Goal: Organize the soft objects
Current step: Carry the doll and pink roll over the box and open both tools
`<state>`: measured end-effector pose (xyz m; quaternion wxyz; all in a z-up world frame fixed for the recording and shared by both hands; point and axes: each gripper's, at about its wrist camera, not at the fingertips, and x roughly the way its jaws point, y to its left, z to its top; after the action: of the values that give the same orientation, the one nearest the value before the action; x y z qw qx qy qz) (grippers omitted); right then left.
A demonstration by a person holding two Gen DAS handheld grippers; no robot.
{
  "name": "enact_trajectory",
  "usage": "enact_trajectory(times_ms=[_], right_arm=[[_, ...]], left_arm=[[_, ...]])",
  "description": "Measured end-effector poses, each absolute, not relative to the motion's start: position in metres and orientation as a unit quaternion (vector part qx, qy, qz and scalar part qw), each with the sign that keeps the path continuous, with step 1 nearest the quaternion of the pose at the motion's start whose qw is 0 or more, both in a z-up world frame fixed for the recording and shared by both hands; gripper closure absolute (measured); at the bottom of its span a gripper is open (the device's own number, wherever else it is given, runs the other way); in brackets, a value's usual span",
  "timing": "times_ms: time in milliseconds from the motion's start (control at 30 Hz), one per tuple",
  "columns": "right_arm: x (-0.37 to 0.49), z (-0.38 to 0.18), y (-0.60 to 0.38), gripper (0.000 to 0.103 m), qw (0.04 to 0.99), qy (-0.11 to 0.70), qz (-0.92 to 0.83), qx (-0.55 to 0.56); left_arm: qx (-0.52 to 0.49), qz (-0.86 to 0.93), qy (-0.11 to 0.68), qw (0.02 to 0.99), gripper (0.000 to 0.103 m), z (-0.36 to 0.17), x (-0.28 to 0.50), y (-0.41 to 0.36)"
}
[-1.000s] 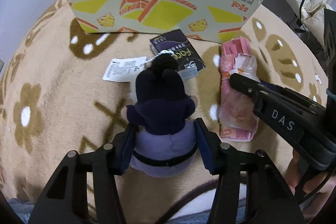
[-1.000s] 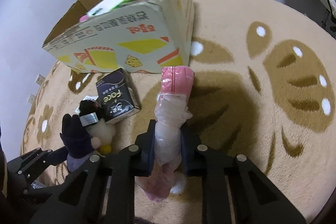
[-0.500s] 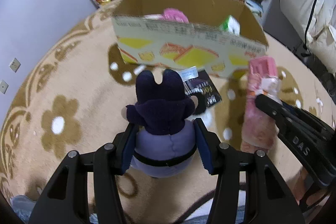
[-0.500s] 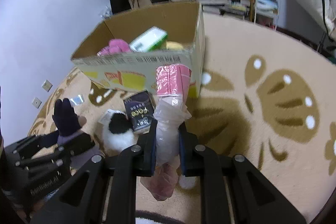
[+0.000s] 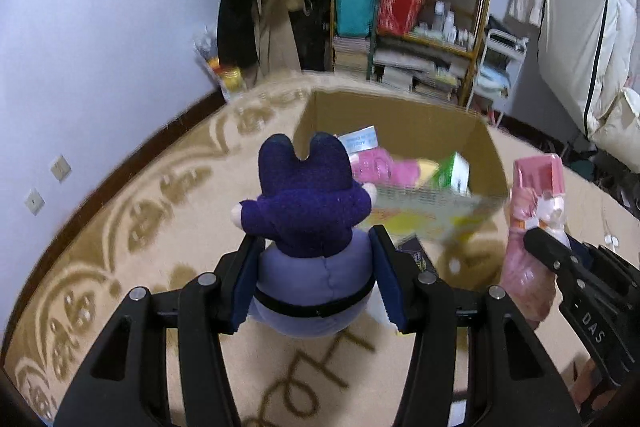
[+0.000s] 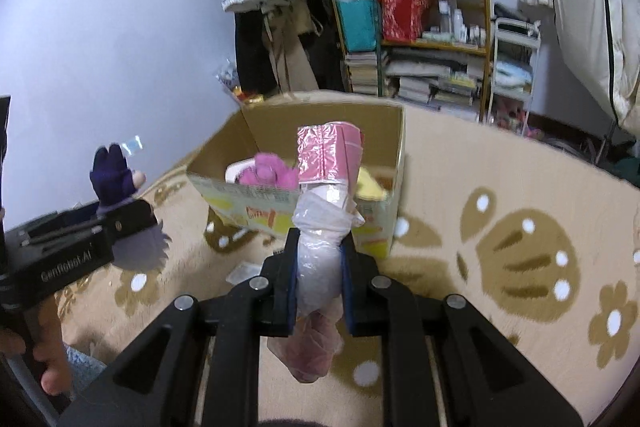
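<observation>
The left tool (image 5: 314,283) squeezes a purple plush toy (image 5: 308,223) around its round belly, and the toy's face is turned away. The right tool (image 6: 318,285) grips a pink plastic pack (image 6: 326,211) at its middle; the bottom end hangs below, blurry. Both are held up above the tan rug (image 6: 500,195). Just beyond them sits the open cardboard box (image 6: 384,131), with a pink soft thing (image 6: 266,171) inside.
</observation>
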<state>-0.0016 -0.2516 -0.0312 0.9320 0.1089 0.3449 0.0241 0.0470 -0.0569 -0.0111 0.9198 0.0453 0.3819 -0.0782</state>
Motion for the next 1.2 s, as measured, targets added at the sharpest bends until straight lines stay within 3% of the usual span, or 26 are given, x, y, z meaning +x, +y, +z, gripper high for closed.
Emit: enact_trajectory(times_ms=[567, 1200], right_arm=[[0.041, 0.017, -0.272, 0.085, 0.960, 0.263, 0.010, 0.090], [0.095, -0.023, -0.288, 0.084, 0.955, 0.279, 0.017, 0.100]], left_arm=[[0.081, -0.112, 0.290, 0.947, 0.051, 0.024, 0.095, -0.082], [0.070, -0.120, 0.312, 0.940, 0.050, -0.011, 0.137, -0.092]])
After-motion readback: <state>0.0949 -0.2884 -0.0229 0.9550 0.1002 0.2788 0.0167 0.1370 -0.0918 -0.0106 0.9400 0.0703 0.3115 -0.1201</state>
